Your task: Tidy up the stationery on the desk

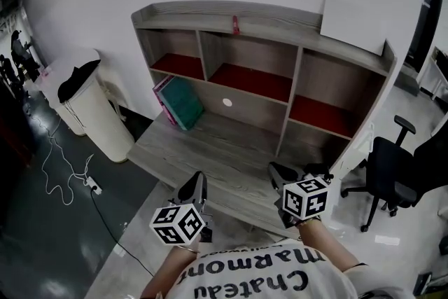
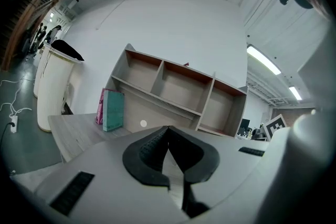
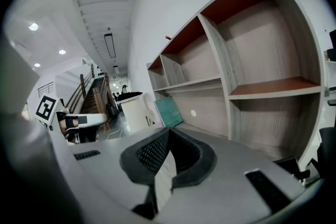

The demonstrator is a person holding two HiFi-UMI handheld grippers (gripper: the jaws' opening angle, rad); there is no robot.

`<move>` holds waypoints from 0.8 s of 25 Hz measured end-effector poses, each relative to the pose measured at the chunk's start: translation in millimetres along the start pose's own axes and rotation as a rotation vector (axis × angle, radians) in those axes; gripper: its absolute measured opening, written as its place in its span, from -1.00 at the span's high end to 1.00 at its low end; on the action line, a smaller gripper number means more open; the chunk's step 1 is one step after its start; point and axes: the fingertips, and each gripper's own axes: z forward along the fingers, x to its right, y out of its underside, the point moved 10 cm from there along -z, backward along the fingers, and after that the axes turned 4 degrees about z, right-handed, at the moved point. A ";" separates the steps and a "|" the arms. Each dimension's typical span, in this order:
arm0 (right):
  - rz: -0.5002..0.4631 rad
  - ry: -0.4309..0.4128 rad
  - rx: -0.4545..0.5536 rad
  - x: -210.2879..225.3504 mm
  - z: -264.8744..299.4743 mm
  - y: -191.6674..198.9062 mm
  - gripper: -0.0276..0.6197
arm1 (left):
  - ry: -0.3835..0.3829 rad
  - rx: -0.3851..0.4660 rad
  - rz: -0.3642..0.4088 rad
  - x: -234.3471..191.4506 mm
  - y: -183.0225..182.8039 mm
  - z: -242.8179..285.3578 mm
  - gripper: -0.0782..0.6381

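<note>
Writing: the shirt (image 1: 262, 276) print, seen upside down from the head view, read roughly "Chateau Marmont". Square black-and-white markers were on both claw cubes. No other legible text.

Left claw (image 1: 199, 180): jaws together, nothing between them. Right claw (image 1: 275, 170): jaws together, likewise empty. Both hung over the desk's (image 1: 210, 143) near edge, pointing toward 12 o'clock.

Stationery: two books (image 1: 180, 101), one teal and one pink, leaned against the hutch (image 1: 301, 59) wall at the desk's 10 o'clock, well apart from both claws. A small pink item (image 1: 236, 25) stood on the hutch top at 12 o'clock; what it was could not be made out. A white board (image 1: 353, 24) leaned on the hutch top at 2 o'clock.

Surroundings: bin (image 1: 91, 108) with black liner at 9 o'clock, chair (image 1: 392, 171) at 3 o'clock, power strip (image 1: 93, 185) and cable on the floor at 8 o'clock. Nothing lay between claws and books.
</note>
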 end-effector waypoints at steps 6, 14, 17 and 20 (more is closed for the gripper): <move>0.013 -0.040 0.038 -9.7 26.8 -24.7 0.88 | -0.004 -0.007 0.011 -24.4 -16.3 15.6 0.74; -0.079 -0.108 0.129 -29.3 42.7 -78.1 0.88 | 0.006 -0.001 0.014 -47.2 -30.6 25.7 0.74; -0.135 -0.118 0.156 -35.7 48.3 -99.5 0.88 | -0.001 0.001 0.010 -57.7 -33.9 27.6 0.74; -0.091 -0.152 0.190 -37.8 55.3 -124.9 0.88 | 0.005 -0.001 0.018 -66.0 -38.6 28.5 0.74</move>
